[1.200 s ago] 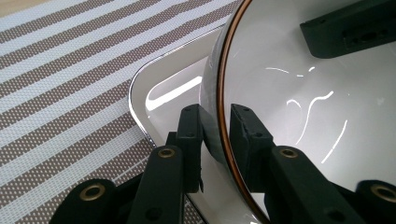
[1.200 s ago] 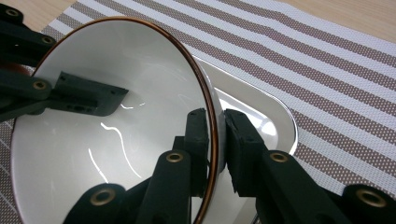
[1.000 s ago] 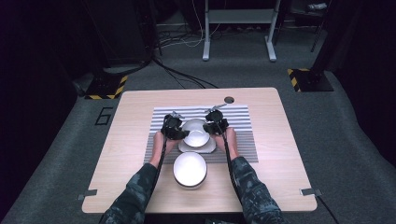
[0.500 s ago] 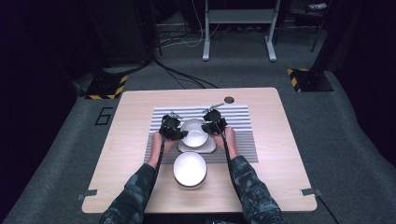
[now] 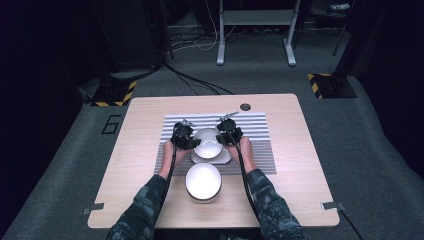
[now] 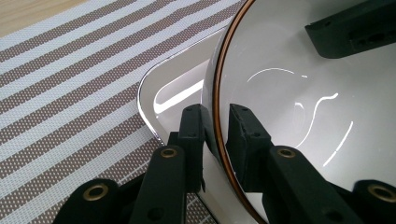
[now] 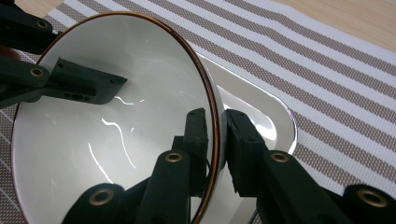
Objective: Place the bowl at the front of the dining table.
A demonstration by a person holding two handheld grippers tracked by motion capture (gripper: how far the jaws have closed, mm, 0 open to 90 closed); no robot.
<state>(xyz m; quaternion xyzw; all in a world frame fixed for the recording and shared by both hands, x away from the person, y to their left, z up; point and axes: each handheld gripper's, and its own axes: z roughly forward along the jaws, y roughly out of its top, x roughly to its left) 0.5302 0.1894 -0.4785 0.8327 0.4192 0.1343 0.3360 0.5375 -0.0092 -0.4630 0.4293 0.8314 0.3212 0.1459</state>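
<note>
I've got the white bowl (image 5: 208, 142) by its brown-edged rim from both sides — left gripper (image 6: 215, 123) w/ one jaw inside, one outside the wall, jaws just been closing in on the rim. Right gripper (image 7: 215, 126) same deal on the opposite rim, clamped tight. Bowl sits over the white rounded plate (image 6: 173, 88) on the striped mat (image 5: 260, 125), mid-table. Second white bowl (image 5: 203, 181) is nearer me on the wooden table (image 5: 300, 165), apart from the plate.
</note>
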